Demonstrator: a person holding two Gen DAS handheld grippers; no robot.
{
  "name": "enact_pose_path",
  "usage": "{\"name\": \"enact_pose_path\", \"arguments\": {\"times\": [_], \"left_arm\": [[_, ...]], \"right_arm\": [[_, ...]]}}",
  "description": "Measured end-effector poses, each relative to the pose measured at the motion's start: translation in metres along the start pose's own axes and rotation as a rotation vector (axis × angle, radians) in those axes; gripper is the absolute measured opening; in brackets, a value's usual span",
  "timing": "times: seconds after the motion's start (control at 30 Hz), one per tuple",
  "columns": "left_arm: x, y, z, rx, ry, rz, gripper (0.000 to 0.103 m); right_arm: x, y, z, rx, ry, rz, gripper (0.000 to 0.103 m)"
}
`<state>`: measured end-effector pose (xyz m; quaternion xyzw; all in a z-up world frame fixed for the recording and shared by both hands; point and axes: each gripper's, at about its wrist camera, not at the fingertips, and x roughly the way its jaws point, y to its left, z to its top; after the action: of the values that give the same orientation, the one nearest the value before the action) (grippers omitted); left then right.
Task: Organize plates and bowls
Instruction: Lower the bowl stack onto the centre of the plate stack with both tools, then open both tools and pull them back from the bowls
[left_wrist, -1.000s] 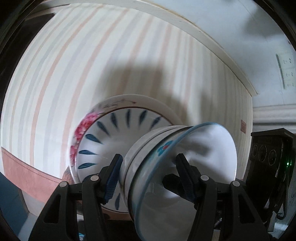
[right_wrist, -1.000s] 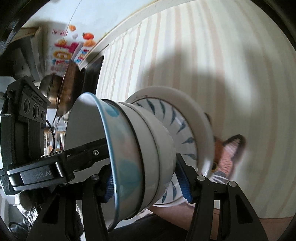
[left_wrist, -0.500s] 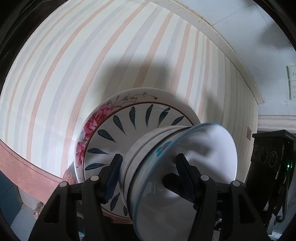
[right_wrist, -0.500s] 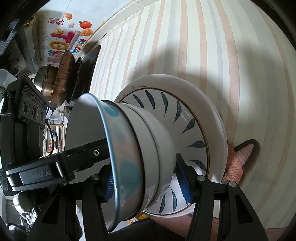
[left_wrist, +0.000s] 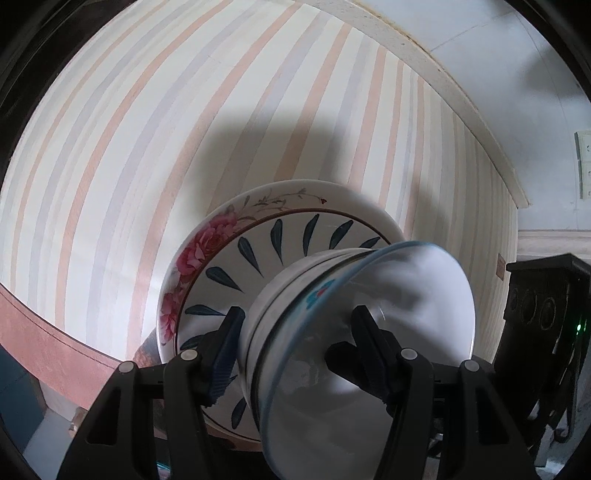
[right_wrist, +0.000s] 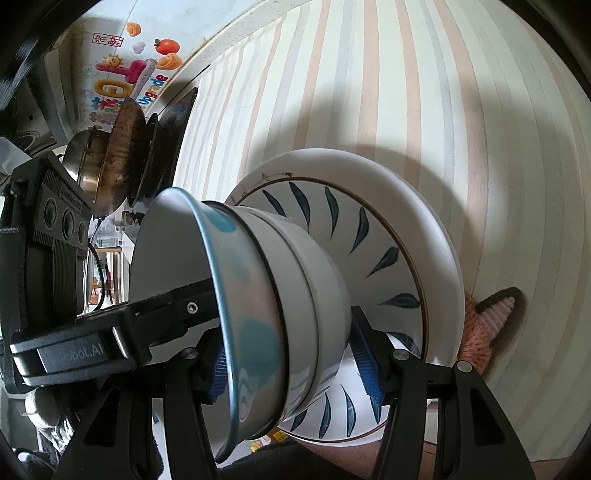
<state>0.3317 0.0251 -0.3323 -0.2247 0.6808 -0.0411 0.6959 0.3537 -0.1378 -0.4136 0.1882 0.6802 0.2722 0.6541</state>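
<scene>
Below, a striped tablecloth (left_wrist: 184, 110) — pans (right_wrist: 122, 147) stacked beside; each hand-held gripper (left_wrist: 295, 350) (right_wrist: 291, 354) clamps the nested bowls (right_wrist: 280, 295).

surface: cream tablecloth with peach and grey stripes (left_wrist: 155, 155) lying across the table | right view, far left: dark rusty wok (right_wrist: 122, 151) leaning against a steel pot (right_wrist: 83, 162) (both on edge) | wall: colourful cartoon sticker (right_wrist: 129, 70) showing | pink knitted coaster (right_wrist: 487, 321) peeking out
</scene>
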Motion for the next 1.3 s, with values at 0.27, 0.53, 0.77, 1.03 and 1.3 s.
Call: {"name": "enact_pose_path", "arguments": {"times": [0.27, 0.53, 0.77, 1.03, 1.3], "left_arm": [[-0.03, -0.01, -0.011, 0.083, -0.101, 0.119, 0.057], [-0.088, -0.019, -0.042, 0.199, -0.273, 0.182, 0.063], [-0.14, -0.021, -0.093, 0.296, -0.432, 0.234, 0.092], [-0.189, -0.021, -0.151, 0.333, -0.518, 0.236, 0.092], [-0.228, -0.022, -0.221, 0.306, -0.629, 0.249, 0.092]], "right_arm": [[-0.012, 0.013, -0.005, -0.023, -0.054, -0.088, 0.06], [-0.066, 0.058, -0.038, -0.102, -0.243, -0.262, 0.084], [-0.117, 0.106, -0.099, -0.137, -0.435, -0.444, 0.09], [-0.165, 0.136, -0.164, -0.12, -0.543, -0.437, 0.092], [-0.221, 0.161, -0.244, -0.153, -0.668, -0.484, 0.092]]}}
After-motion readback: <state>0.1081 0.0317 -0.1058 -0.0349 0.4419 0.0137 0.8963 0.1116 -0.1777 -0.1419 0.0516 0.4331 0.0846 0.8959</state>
